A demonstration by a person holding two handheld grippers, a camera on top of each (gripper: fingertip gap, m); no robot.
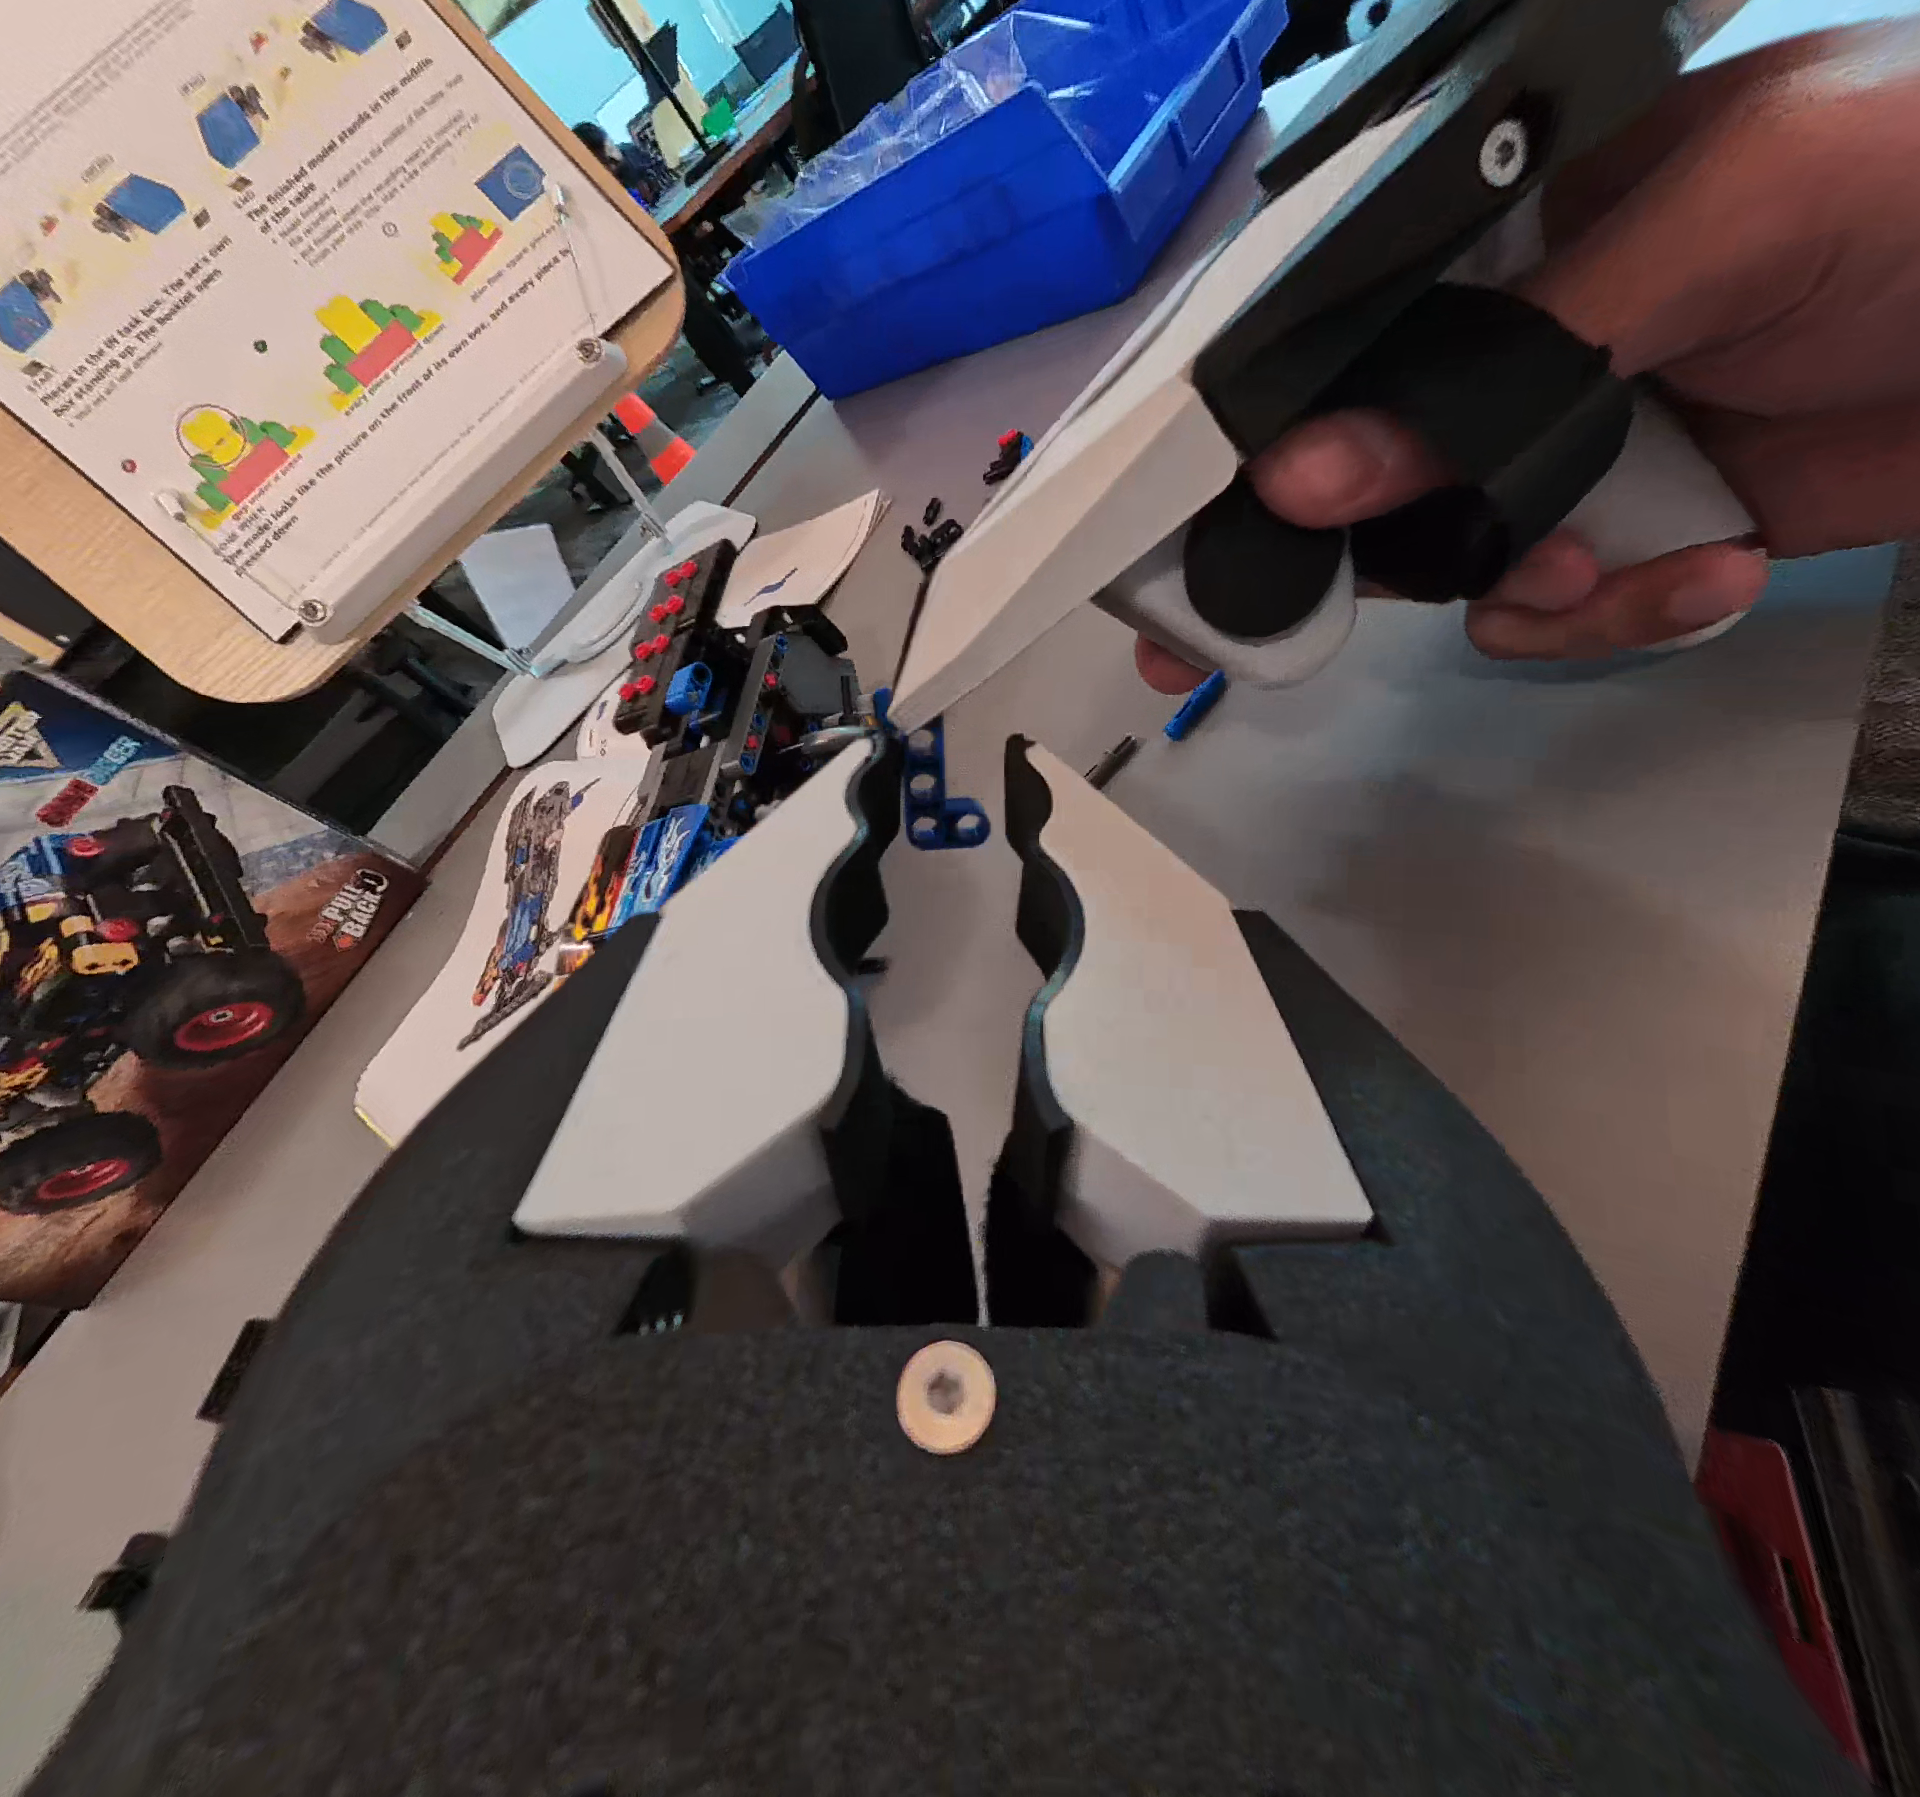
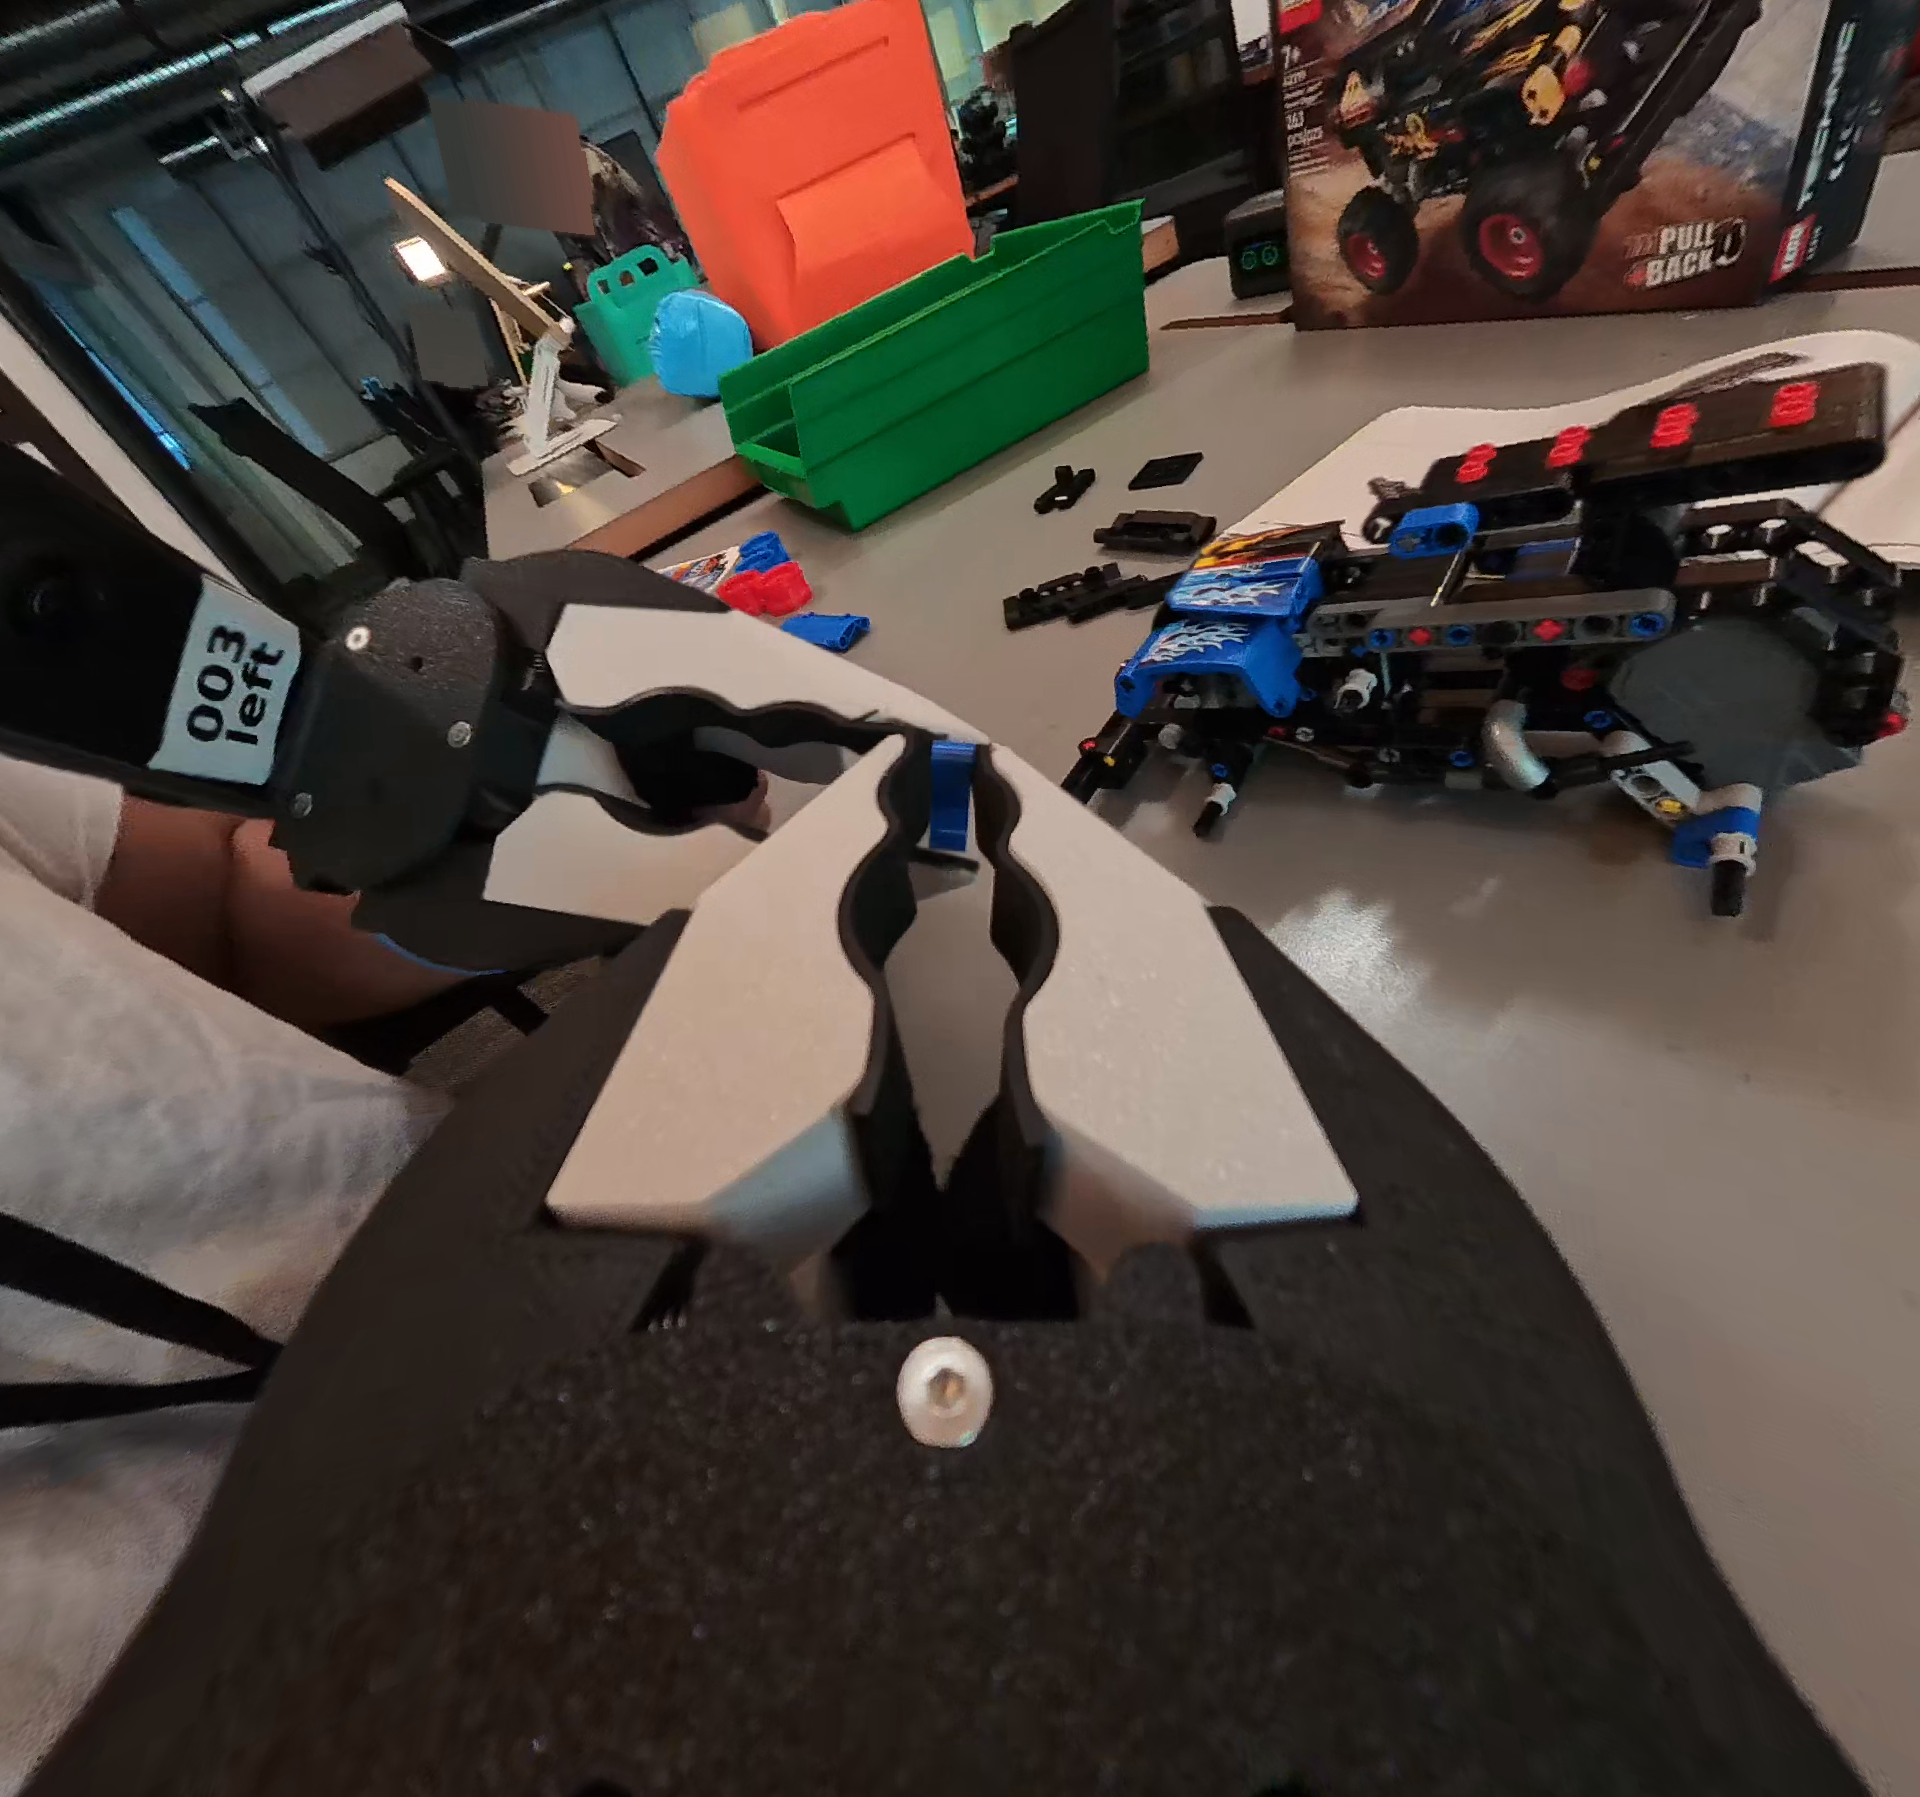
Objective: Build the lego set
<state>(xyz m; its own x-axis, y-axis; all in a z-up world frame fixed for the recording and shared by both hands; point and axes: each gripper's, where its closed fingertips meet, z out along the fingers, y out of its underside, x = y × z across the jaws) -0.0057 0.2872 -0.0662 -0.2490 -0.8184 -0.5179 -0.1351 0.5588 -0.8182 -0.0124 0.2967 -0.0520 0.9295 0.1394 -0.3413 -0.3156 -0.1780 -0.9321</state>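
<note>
My right gripper [image 2: 951, 755] is shut on a small blue L-shaped Technic beam [image 2: 951, 797], held upright above the table. In the left wrist view the right gripper [image 1: 899, 713] comes in from the upper right, and the blue beam [image 1: 940, 797] hangs from its tip. My left gripper [image 1: 945, 750] is open and empty, with the beam just beyond its fingertips. In the right wrist view the left gripper [image 2: 810, 771] points at the beam from the left. The partly built blue and black truck [image 2: 1507, 646] lies on its side on the table; it also shows in the left wrist view [image 1: 748, 708].
The set's box [image 2: 1558, 85] stands behind the truck. A green bin [image 2: 935, 376] with an orange bin [image 2: 821, 158] behind it stands at the back. Loose black pieces [image 2: 1091, 594] and red and blue pieces [image 2: 769, 589] lie nearby. A blue bin [image 1: 1018, 168] and an instruction board [image 1: 291, 220] stand beyond.
</note>
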